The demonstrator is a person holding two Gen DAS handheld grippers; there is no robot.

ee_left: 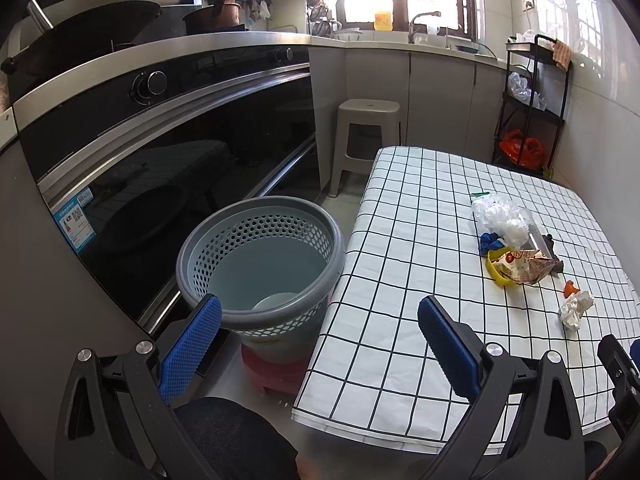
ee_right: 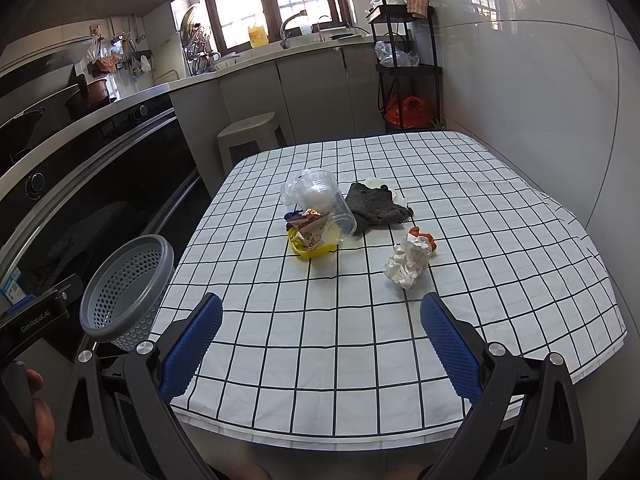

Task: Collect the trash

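While both grippers hang at the near table edge, nothing is picked up yet. Left gripper (ee_left: 320, 344) jaws spread wide, empty, aimed between bin (ee_left: 260, 256) and table (ee_left: 400, 280). Right gripper (ee_right: 320, 344) jaws also wide, empty, over the tablecloth's near edge, pointing at the trash.

Trash all sits on the table, mid to far side: clear cup (ee_right: 326, 200) on its side, touching a printed wrapper (ee_right: 310, 228) and a yellow piece (ee_right: 308, 252); something blue (ee_right: 292, 214) just behind them; crinkled clear plastic (ee_left: 498, 210) beside the cup; dark cloth (ee_right: 374, 208) just right of the cup; paper ball (ee_right: 408, 260) nearer the grippers, touching a small orange bit (ee_right: 424, 236).

Bin stands on the floor just left of the table, on a red base (ee_left: 276, 372). Inside looks nearly empty; one pale round shape at the bottom, cannot tell what.

Judged progress: start of task, basically all items left. Paper ball is closest to the right gripper, likely first.
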